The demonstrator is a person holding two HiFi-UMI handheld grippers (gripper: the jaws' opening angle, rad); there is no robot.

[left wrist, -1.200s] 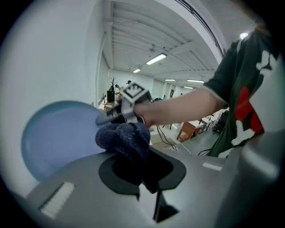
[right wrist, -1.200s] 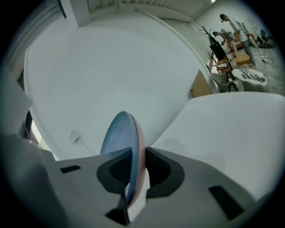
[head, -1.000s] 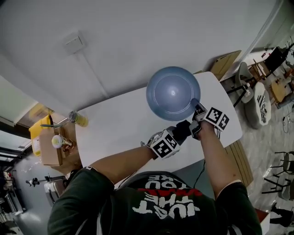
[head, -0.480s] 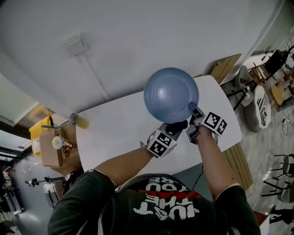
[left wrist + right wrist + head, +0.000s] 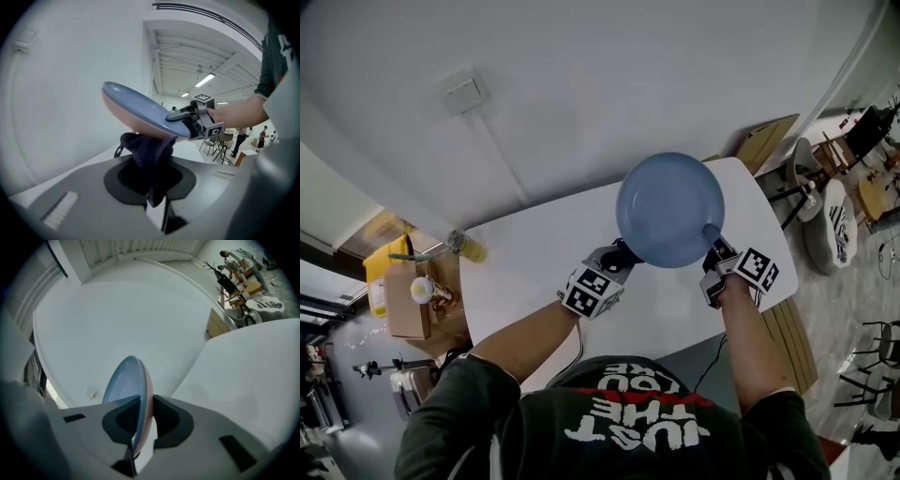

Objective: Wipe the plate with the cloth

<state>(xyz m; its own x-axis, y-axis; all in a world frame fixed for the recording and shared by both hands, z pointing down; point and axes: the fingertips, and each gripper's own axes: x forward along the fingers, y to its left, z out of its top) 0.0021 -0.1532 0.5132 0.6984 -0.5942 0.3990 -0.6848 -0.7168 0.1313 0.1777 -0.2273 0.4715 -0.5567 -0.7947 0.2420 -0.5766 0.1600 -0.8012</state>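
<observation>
Table (image 5: 534, 267): white, low beneath both tools, pale wall (image 5: 581, 84) beyond.
Right hand-held gripper (image 5: 143, 425): clamped tight on rim of blue plate (image 5: 125, 380), plate up off table, tilted.
Left hand-held gripper (image 5: 152, 180): clenched on dark cloth (image 5: 149, 151), bunched between jaws.
Contact: cloth up against plate's underside, just ahead of left jaws, opposite the right-hand grip.

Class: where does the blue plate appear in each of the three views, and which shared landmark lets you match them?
Head view: plate upper centre-right, above the white table.
Left gripper view: plate at centre, tilted, above the dark cloth.
Right gripper view: plate edge-on, lower centre, between the jaws.
Landmark: the right gripper clamped on its rim.
</observation>
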